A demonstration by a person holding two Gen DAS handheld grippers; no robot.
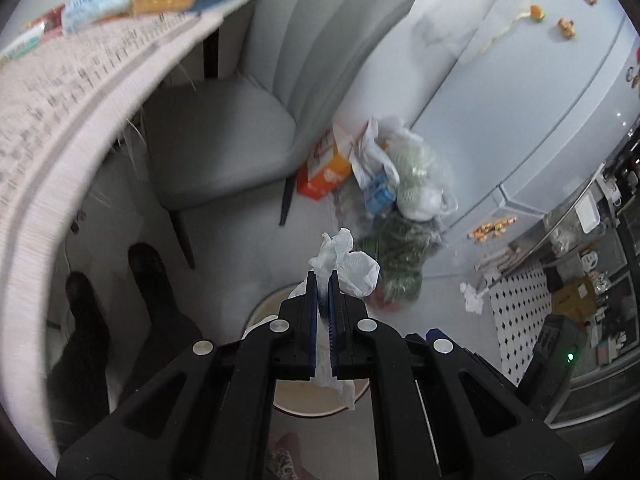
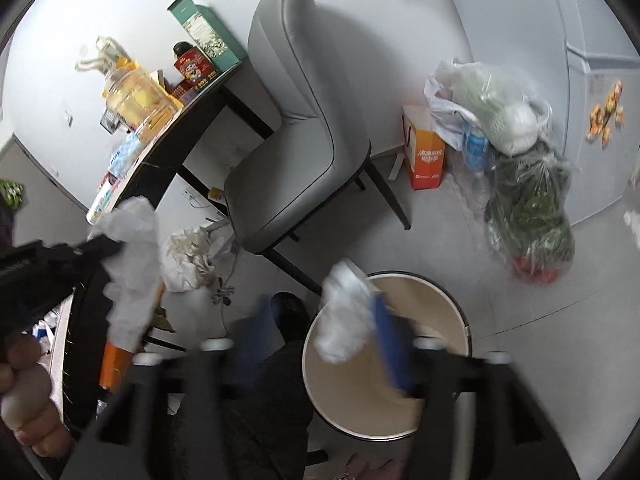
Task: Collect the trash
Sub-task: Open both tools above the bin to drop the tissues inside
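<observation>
In the left wrist view my left gripper (image 1: 323,280) is clenched on a soft crumpled tissue (image 1: 346,262) over the round bin (image 1: 280,300); it could stick to the pads.

In the right wrist view my right gripper (image 2: 316,336) gapes; its white wad (image 2: 344,316) hangs above the smooth cream bin (image 2: 452,300); blurry, so I cannot tell if it touches; it may miss.

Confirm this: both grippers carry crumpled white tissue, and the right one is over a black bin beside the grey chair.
Wrong colour: the bin is cream inside, not black, as the right wrist view shows. Crumpled tissue sits at the right gripper; the left gripper clamps its tissue; the grey chair stands beside.
</observation>
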